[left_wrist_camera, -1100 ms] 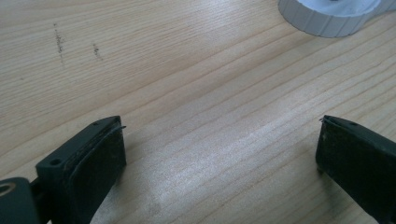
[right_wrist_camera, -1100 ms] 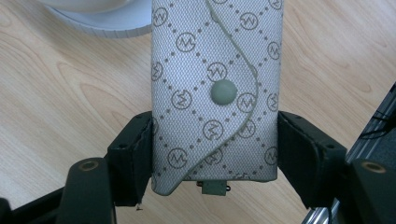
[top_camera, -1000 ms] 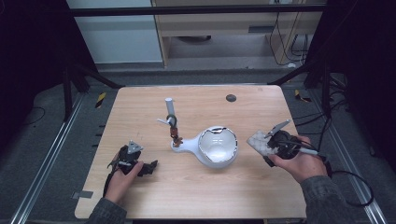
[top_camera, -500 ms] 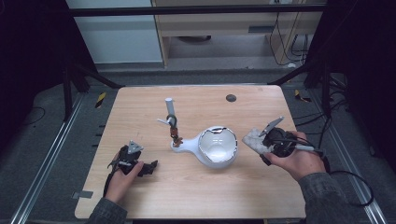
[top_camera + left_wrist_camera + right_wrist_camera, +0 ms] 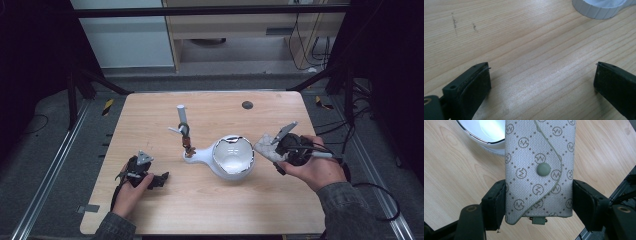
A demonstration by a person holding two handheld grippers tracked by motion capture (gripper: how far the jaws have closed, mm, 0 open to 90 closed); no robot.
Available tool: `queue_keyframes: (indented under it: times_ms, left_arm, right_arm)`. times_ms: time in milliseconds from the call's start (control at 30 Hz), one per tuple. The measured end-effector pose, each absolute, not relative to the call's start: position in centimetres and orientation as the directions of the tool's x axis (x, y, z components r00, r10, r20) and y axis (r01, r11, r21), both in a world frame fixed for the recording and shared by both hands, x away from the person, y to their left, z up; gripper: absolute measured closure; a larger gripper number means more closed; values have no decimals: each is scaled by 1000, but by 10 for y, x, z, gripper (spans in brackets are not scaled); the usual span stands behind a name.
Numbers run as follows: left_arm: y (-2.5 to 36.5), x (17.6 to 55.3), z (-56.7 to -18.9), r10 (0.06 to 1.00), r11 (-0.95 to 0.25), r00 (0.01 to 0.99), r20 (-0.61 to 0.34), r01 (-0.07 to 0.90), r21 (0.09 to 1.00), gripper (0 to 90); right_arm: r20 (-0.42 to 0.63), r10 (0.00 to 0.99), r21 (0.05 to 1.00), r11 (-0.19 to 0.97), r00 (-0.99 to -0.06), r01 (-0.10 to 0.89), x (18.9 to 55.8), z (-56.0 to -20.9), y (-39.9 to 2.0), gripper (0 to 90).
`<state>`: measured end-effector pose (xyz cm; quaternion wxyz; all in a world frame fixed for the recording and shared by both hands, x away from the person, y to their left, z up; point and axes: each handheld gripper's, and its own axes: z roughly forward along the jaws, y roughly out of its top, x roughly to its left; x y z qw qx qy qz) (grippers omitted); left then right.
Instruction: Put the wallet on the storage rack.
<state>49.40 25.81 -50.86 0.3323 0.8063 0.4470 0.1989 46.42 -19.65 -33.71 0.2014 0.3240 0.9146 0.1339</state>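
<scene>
Clamping patterned grey pouch [image 5: 539, 170] in right gripper [image 5: 539, 205] beside white bowl [image 5: 233, 156]; left gripper [image 5: 541, 82] wide open, empty.

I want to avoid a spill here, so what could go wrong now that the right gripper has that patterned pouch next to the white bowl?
The right gripper pinches only the lower end of the grey monogram pouch, so the pouch could tilt or slip out. The pouch hangs close beside the white bowl; a swing might knock its rim. The bowl's handle reaches towards the small key stand, which a shove could topple.
</scene>
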Motion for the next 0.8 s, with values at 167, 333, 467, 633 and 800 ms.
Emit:
queue_keyframes:
  times_ms: [167,333,467,633,800]
  left_arm:
    - [258,494,-509,852,-382,523,25,587,714,3]
    - [258,494,-509,853,-379,522,23,587,715,3]
    - [258,494,-509,852,-380,523,23,587,715,3]
    - [258,494,-509,851,-380,524,23,587,715,2]
    - [258,494,-509,851,-381,525,22,587,714,1]
  right_arm:
    - [-287,632,374,766,-720,523,462,-332,-190,316]
    - [-295,616,373,778,-731,505,461,-328,-184,316]
    - [-299,601,366,789,-741,493,459,-328,-180,316]
    - [-298,594,362,795,-748,487,459,-329,-176,316]
    - [-302,575,352,808,-760,472,460,-329,-167,316]
